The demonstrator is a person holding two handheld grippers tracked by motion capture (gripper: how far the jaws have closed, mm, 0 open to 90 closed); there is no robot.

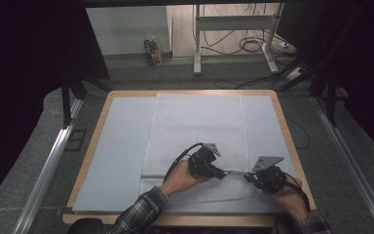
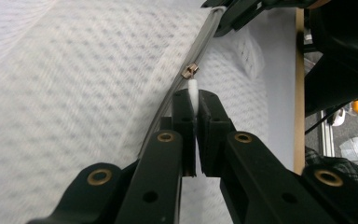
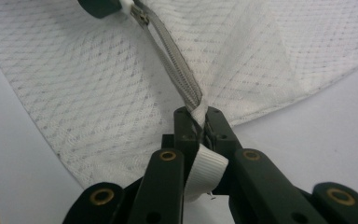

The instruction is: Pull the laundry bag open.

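Your high view looks forward and down over the whole table (image 1: 126,100). Your two gripper views sit close, facing each other along the shared zipper (image 2: 200,39).

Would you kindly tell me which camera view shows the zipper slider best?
The left gripper view: the brass zipper slider sits sharp and unobstructed just beyond the left tool, which pinches its white pull tab. The right gripper view catches the slider small at the top edge. In the high view it is too small to tell.

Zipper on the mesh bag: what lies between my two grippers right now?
A short run of grey zipper, seen in the right gripper view, spans from the right gripper on the end tab to the left gripper on the white pull.
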